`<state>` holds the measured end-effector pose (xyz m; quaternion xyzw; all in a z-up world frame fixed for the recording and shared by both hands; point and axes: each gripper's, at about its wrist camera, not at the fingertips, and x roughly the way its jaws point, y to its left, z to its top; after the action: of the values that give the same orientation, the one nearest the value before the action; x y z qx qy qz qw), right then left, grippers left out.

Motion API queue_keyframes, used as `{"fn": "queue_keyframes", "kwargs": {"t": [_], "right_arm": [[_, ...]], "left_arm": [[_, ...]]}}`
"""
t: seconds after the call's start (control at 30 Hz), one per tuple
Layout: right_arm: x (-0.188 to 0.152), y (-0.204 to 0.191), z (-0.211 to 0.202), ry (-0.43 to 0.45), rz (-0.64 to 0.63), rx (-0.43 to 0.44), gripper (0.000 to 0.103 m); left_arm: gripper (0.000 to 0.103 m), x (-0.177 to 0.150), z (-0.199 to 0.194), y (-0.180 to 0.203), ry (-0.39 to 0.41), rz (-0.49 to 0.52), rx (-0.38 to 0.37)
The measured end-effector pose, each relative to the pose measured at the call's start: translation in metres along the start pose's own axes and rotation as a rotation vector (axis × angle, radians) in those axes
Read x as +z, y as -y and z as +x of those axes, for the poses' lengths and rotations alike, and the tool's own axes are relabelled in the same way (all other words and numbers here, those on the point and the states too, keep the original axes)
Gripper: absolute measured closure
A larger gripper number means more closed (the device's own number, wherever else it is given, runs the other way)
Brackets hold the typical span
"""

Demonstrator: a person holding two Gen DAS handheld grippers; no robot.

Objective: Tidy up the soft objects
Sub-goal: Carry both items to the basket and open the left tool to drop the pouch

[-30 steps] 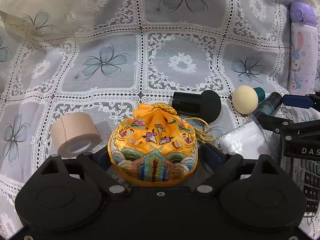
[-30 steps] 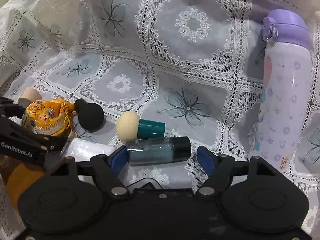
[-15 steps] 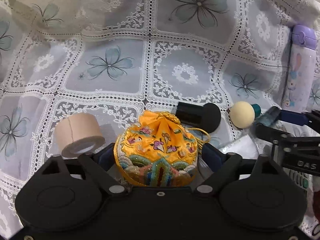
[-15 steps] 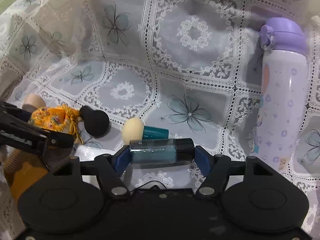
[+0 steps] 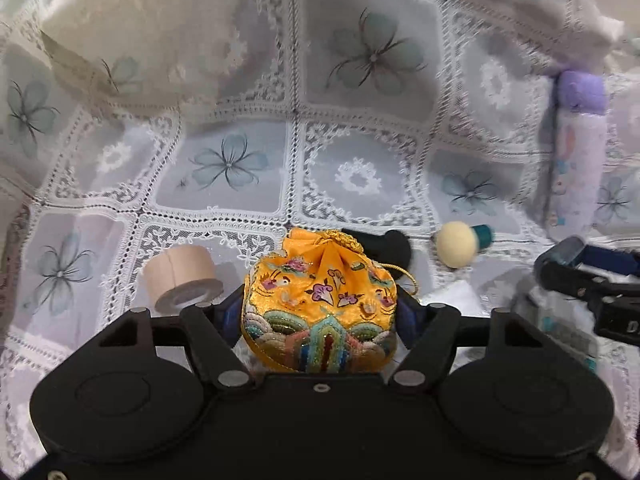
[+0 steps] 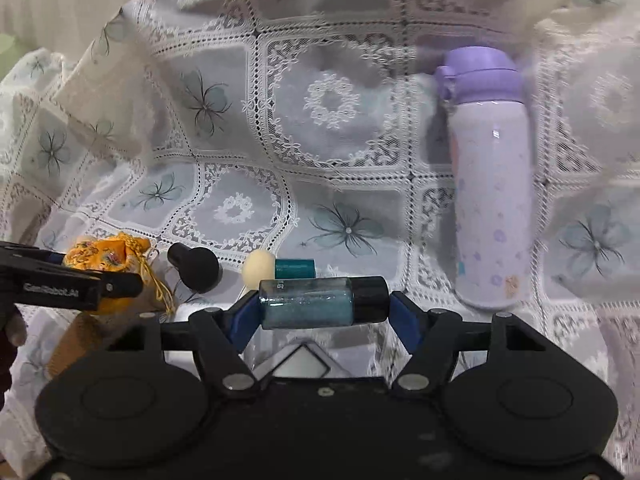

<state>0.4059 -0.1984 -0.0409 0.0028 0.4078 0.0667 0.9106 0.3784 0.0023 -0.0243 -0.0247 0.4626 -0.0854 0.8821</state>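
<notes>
On the side of my left gripper (image 6: 76, 290), seen from the right wrist camera, I can just make out "GenRobot.AI", blurred. From the left wrist camera, my right gripper (image 5: 618, 322) shows only a cut-off "D" at the frame edge. The glitter bottle's (image 6: 316, 302) label is unreadable.

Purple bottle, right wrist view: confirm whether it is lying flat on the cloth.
No. The purple bottle stands upright on the lace tablecloth, lid at the top.

In front of me: one embroidered yellow pouch (image 5: 320, 312), two sponge applicators, black (image 6: 196, 266) and cream (image 6: 260, 265), one tape roll (image 5: 180, 276), one glitter vial (image 6: 320, 302), one purple flask (image 6: 490, 184).
</notes>
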Motion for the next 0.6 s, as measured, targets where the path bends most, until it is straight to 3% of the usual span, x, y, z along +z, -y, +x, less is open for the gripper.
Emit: {"fn": "queue_keyframes", "kwargs": {"t": [0.27,0.6], "right_arm": [[-0.028,-0.004,-0.06,0.019,0.061,0.014,0.035],[-0.098,-0.022,-0.154,0.059,0.137,0.04,0.035]], "left_arm": [[0.036,-0.025,-0.062,0.02,0.034,0.02,-0.013],[0.036,-0.087,-0.132,0.029,0.041,0.003,-0.056]]}}
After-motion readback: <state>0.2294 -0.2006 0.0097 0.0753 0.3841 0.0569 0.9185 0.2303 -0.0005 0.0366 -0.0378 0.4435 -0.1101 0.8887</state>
